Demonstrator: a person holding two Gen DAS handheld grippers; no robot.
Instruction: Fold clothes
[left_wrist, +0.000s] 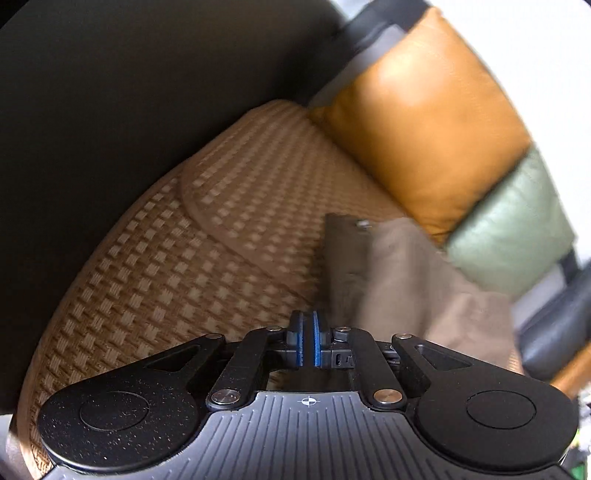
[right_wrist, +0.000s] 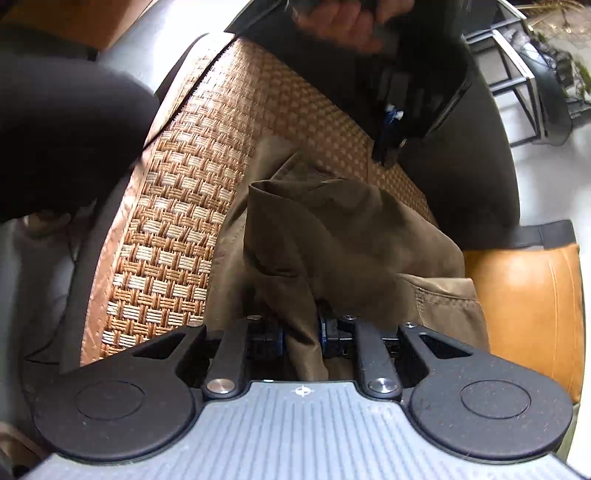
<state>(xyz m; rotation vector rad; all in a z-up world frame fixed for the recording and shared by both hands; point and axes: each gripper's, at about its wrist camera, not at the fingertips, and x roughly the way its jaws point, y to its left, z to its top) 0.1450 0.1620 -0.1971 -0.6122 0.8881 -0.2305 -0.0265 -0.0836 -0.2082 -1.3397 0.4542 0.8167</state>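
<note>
On the left of the right wrist view a person's dark-clad leg (right_wrist: 62, 136) is seen beside the grey couch edge (right_wrist: 122, 55), blocking sight of the floor there. Next to it the woven mat (right_wrist: 173, 206) is spread over the seat, its checkered weave in tan and cream, with a stitched band along its border. At the middle of that mat the brown garment (right_wrist: 332, 236) is bunched up in loose folds, one hemmed edge lying to the right by the orange cushion (right_wrist: 532, 310). A gathered strip of the garment is clenched between the blue-lined jaws of the right gripper (right_wrist: 301, 338). Farther up, the left gripper (right_wrist: 388, 147) is held by a hand (right_wrist: 343, 26) above the mat, well apart from the cloth. At the far right a metal frame (right_wrist: 513, 70) and some plants stand on a pale floor. In the left wrist view a dark couch back (left_wrist: 110, 110) fills the left, the mat (left_wrist: 221, 229) lies in the middle, and the garment (left_wrist: 406, 280) is blurred at the right, with a small metal snap near its top corner. The left gripper (left_wrist: 306, 343) is seen with its jaws a narrow slit apart and nothing between them. Behind the garment the orange cushion (left_wrist: 424, 122) leans beside a green cushion (left_wrist: 513, 225). No container is shown.
</note>
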